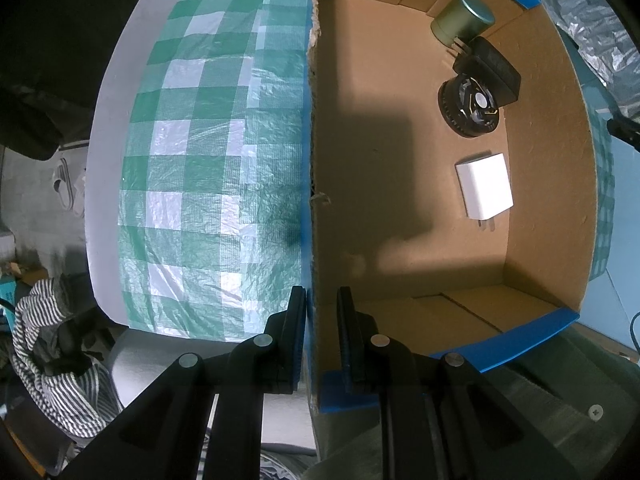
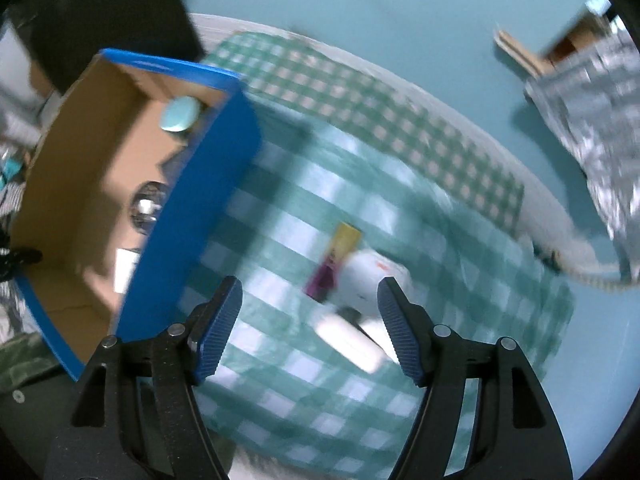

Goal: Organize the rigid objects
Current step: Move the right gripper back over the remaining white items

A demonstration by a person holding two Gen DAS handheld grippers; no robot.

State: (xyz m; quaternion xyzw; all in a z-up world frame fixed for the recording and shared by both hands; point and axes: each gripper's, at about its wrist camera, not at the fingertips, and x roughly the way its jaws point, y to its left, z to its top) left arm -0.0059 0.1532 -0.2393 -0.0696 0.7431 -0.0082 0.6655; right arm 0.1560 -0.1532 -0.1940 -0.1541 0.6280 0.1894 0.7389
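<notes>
My left gripper [image 1: 321,296] is shut on the left wall of an open cardboard box [image 1: 316,160] with blue outer faces, one finger on each side of the wall. Inside lie a green round tin [image 1: 464,20], a black adapter [image 1: 492,72], a black round fan-like part [image 1: 470,108] and a white charger [image 1: 484,186]. My right gripper [image 2: 310,284] is open and empty above the checked cloth, right of the box [image 2: 192,216]. Blurred on the cloth beyond it are a yellow and purple small pack [image 2: 336,256], a white rounded object [image 2: 368,276] and a white bar [image 2: 348,340].
A green and white checked cloth [image 1: 208,160] covers the table, whose white edge shows at the left. A crinkled silver bag [image 2: 600,120] lies at the far right. Striped fabric [image 1: 52,340] sits below the table's near left corner. A braided cord [image 2: 592,276] runs along the cloth's right side.
</notes>
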